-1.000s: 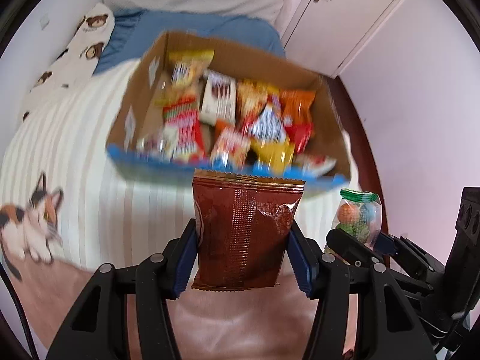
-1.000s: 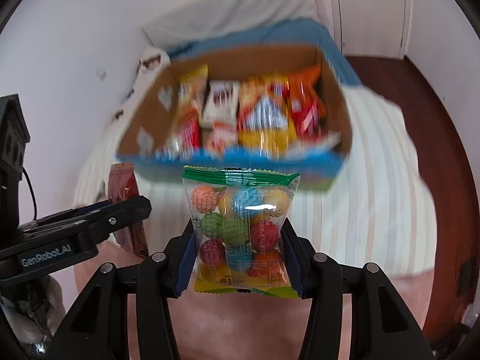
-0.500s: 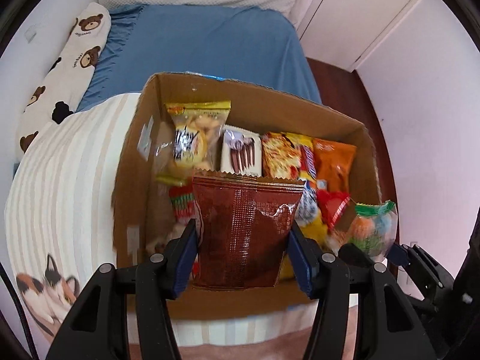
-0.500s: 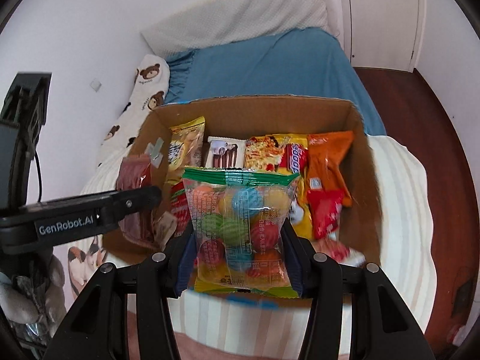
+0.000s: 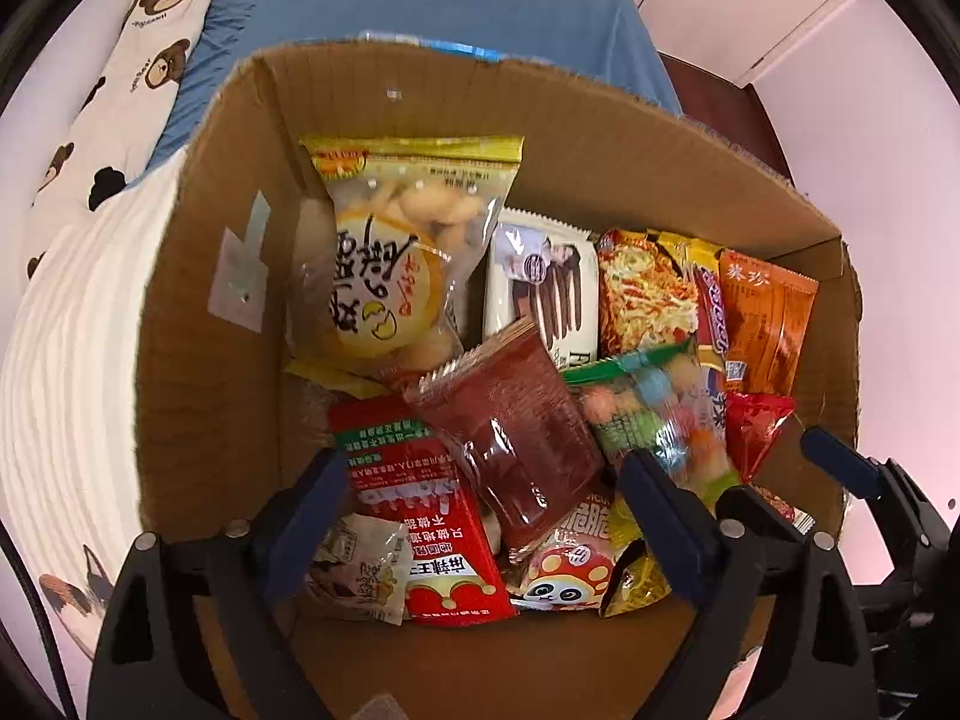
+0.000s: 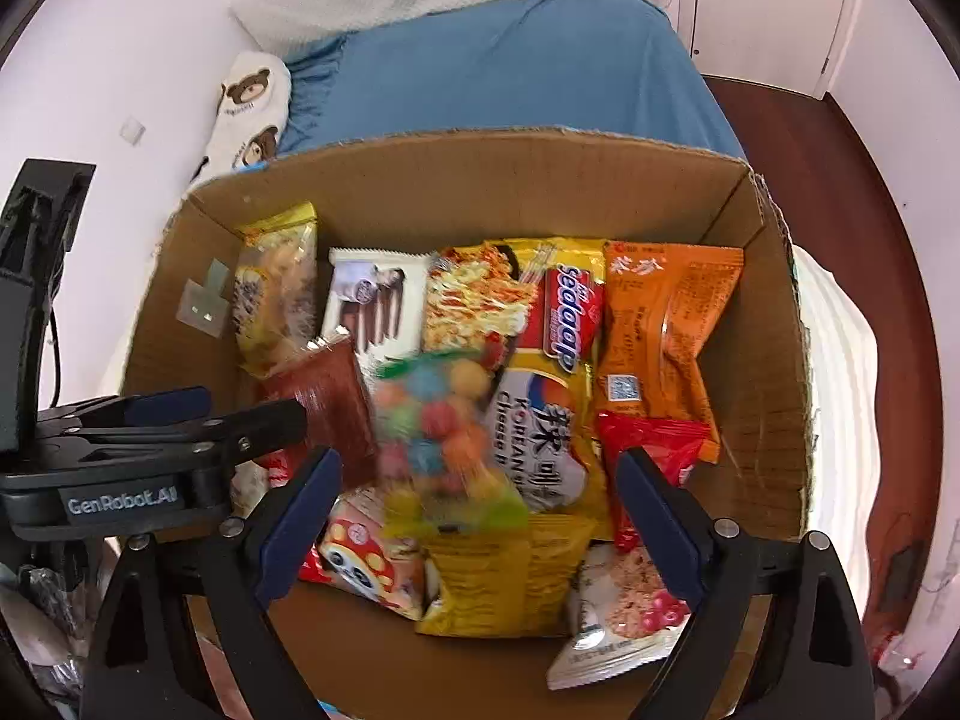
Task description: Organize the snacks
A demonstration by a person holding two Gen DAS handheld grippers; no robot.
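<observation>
**Snacks drop loose into the box as both grippers spread**

Snacks fill the floor of a cardboard box [image 5: 198, 324] that sits on a bed, with a striped white cover [image 5: 66, 372] under it and a blue sheet [image 6: 510, 72] beyond its far wall. A bear-print pillow [image 5: 126, 90] lies along the wall at the left.

Inside the box, packets stand in a row against the far side: a yellow-topped biscuit bag [image 5: 390, 252], a white pack of chocolate sticks [image 5: 543, 294], a noodle packet [image 6: 480, 300] and an orange pouch [image 6: 660, 324]. More packets are piled toward the near wall, among them a red bag with white lettering [image 5: 420, 510] and a panda-printed pack [image 5: 564, 576].

The left gripper [image 5: 486, 522] points down into the box. Its jaws are opening and stand wide. The brown packet [image 5: 516, 426] lies tilted between them, resting on the pile, and neither pad presses on it.

The right gripper [image 6: 480, 516] is also over the box, with its jaws opening wide. The bag of coloured candy balls [image 6: 444, 438] sits between them, blurred, clear of both pads. In the left wrist view this bag lies just right of the brown packet, touching it.

The two grippers are close side by side, both inside the box's rim. Bare cardboard shows along the box's left side and along its near wall.
</observation>
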